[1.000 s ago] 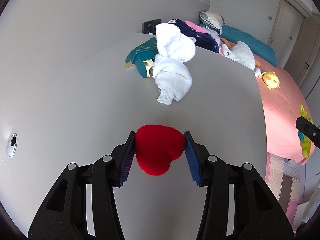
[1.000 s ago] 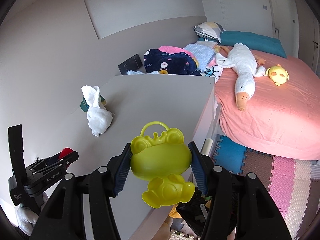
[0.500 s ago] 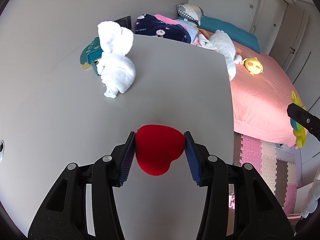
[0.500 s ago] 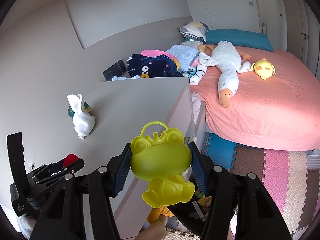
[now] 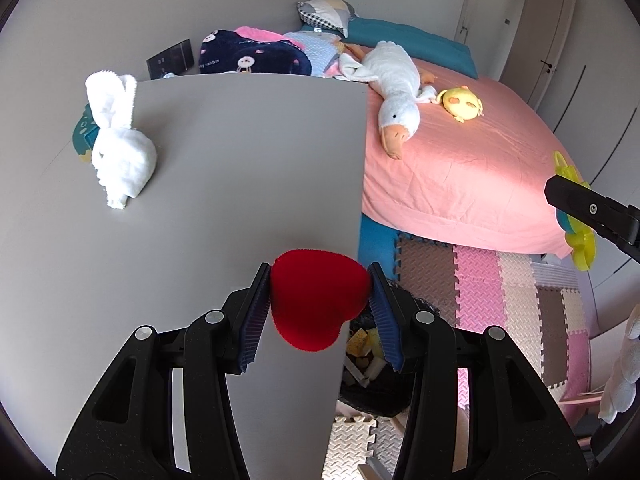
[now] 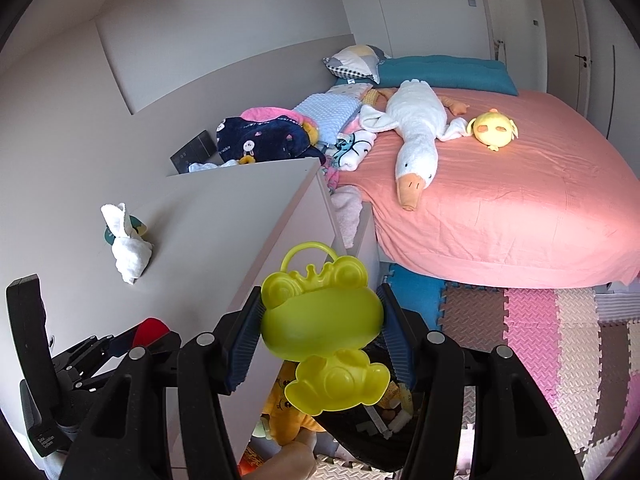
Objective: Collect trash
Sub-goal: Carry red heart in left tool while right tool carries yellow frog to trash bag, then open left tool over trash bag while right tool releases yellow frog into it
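Observation:
My left gripper [image 5: 319, 300] is shut on a red plush heart [image 5: 318, 300], held above the right edge of the grey cabinet top [image 5: 240, 152]. My right gripper [image 6: 322, 320] is shut on a yellow-green plastic frog toy [image 6: 320, 328], hanging past the cabinet's edge over the floor. Below both grips sits a dark bin [image 5: 372, 376] holding several scraps, also seen in the right wrist view as the bin [image 6: 368, 420]. The left gripper [image 6: 132, 340] with the red heart shows at lower left in the right wrist view.
A white towel rabbit [image 5: 120, 140] and a teal dinosaur item [image 5: 82, 132] stand on the cabinet's far left. A pink bed [image 5: 460, 148] with a white goose plush [image 5: 396, 92] and a yellow chick plush [image 5: 464, 102] lies to the right. Foam mats [image 5: 500, 292] cover the floor.
Both grippers have carried their toys rightward across the cabinet top to its edge; the bin and foam mats have come into view beneath them. Both grips stay unchanged.

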A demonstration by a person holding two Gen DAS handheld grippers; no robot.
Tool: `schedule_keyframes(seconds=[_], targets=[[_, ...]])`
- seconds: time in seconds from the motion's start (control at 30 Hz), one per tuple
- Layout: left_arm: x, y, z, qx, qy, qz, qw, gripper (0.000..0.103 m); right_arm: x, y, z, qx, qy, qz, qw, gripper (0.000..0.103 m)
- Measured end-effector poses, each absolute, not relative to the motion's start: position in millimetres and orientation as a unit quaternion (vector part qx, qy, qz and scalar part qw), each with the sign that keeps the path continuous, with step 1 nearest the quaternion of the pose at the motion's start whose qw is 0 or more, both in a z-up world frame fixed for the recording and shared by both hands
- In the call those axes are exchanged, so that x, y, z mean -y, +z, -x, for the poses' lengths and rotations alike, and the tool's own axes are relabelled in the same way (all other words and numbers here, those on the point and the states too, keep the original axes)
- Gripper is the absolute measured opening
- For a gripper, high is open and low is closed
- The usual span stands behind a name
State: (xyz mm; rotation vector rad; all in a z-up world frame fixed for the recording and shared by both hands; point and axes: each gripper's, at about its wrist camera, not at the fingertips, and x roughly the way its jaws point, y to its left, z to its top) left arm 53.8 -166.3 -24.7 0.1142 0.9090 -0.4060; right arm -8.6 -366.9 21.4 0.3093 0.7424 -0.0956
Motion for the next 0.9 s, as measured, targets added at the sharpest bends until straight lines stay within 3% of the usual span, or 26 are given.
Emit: schedule_keyframes(seconds=[0.3,0.37,0.4,0.47,0.9], targets=[[207.4,-32.5,-42.9,-0.443,-0.246,-0.076,0.859,0.048,400.0,11.2,-0.4,-0.387,-0.088,-0.148,0.906,0.058],[213.0,-32.7,-37.8,-0.445,-0.258,-0.084,0.853,0.074,406.3,11.0,-4.0,-0.389,-0.099,-0.146,0.904,0.065],[214.4,-31.1,-36.0,-0.439,-0.251,-0.09,0.858,0.099,409.2,12.6,-3.8,-0.383,-0.109,-0.145,0.906,0.072],[213.5,-26.4,-31.2,-0.421,-0.246,-0.096,0.868,0.097,414.6,15.1,-1.0,-0.372,-0.123,-0.15,0.908,0.078],[187.0,-18.2,-38.7,-0.423,-0.232,-0.059,0.874,0.097,411.0,11.6,-1.4,-0.375,-0.117,-0.158,0.906,0.078]])
